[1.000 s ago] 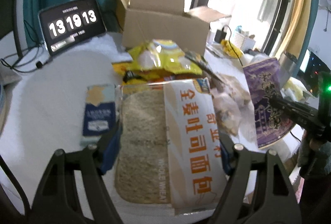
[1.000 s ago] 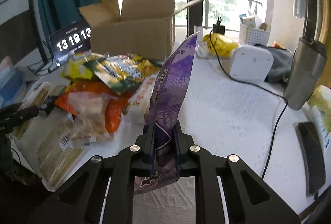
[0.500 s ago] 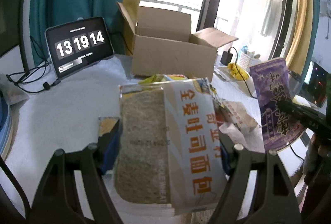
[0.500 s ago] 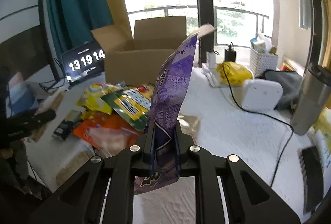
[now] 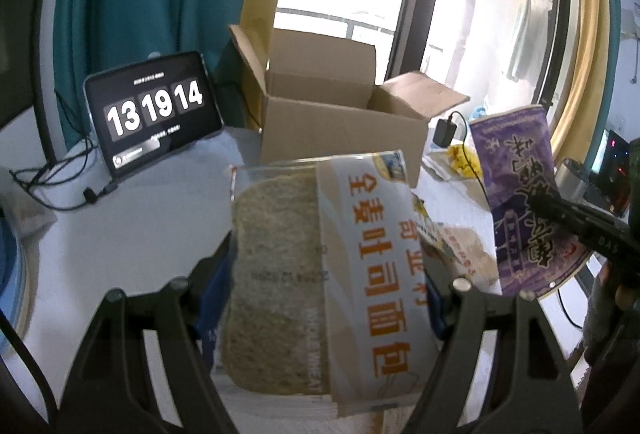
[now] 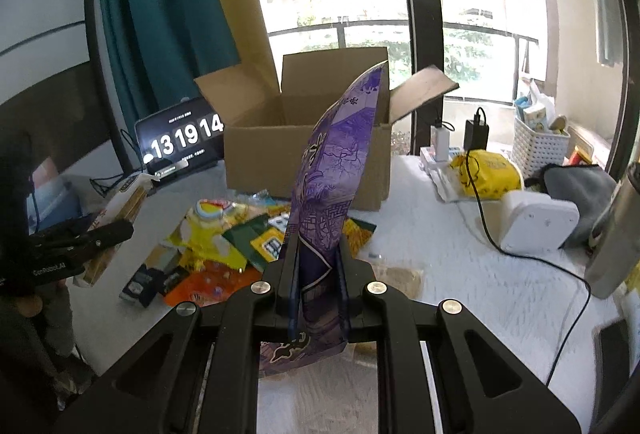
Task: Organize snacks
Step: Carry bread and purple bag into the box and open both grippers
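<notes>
My left gripper (image 5: pixel 320 282) is shut on a whole wheat bread bag (image 5: pixel 312 266) with orange lettering and holds it above the table, in front of the open cardboard box (image 5: pixel 340 121). My right gripper (image 6: pixel 316 262) is shut on a purple snack bag (image 6: pixel 336 161) held upright in the air, facing the same box (image 6: pixel 308 149). The purple bag also shows in the left wrist view (image 5: pixel 516 193), and the bread bag in the right wrist view (image 6: pixel 120 209). A pile of yellow, green and orange snack packs (image 6: pixel 224 246) lies on the table before the box.
A tablet clock (image 5: pixel 154 109) stands left of the box with cables (image 5: pixel 60 189) beside it. A white device (image 6: pixel 536 222), black cable (image 6: pixel 484 218), yellow bag (image 6: pixel 488 173), white basket (image 6: pixel 536 145), grey cloth (image 6: pixel 580 185) and metal flask (image 6: pixel 616 238) crowd the right side.
Both grippers have risen with their bags and tilted up toward the box. The snack pile has dropped lower in both views.
</notes>
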Demonstrator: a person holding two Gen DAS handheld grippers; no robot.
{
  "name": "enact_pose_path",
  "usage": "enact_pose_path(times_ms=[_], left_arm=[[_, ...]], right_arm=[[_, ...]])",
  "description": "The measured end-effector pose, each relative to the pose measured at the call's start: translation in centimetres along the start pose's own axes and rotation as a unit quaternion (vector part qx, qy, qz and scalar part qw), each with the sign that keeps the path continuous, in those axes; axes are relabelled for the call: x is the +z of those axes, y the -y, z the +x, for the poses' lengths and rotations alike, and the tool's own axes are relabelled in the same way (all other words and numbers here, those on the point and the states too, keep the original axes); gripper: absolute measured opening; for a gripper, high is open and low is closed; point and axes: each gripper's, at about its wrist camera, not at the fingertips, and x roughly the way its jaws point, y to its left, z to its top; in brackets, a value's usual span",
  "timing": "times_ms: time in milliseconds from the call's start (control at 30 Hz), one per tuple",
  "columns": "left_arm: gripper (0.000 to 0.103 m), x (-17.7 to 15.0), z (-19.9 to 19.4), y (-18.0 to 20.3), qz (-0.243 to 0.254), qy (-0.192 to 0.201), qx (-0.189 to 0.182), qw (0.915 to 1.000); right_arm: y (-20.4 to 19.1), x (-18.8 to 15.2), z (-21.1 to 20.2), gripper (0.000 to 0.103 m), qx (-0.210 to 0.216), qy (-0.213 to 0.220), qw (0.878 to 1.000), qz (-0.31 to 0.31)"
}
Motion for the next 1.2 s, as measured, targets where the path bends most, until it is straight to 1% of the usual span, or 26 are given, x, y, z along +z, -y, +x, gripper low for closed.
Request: enact_pose_path(times_ms=[200,467,767,900,1200], left_arm=[[0.078,2.2,0.2,-0.1,0.008,0.014,0.001,0.9999],[0.078,4.7,0.8,-0.8,0.012,0.024,0.016,0.9995],[0.078,7.0,2.3,-1.1,0.019,0.03,0.021,0.9992],[0.078,8.1,3.6,-0.8,0.028,0.03,0.018,0.999],[0.078,12.0,5.5,0.4,0.05,0.063,0.02,0.9966]], right_arm=[[0.3,2.0,0.6,0.016,0.003,0.007,1.0,0.0],[0.7,4.5,2.0,0.016,0.011,0.015,1.0,0.0],[0.9,7.4,3.6,0.016,0.022,0.03,0.999,-0.009],[0.9,8.8,4.5,0.016,0.028,0.038,0.999,-0.01],[0.6,11.8,7.4,0.016,0.037,0.046,0.998,-0.018]])
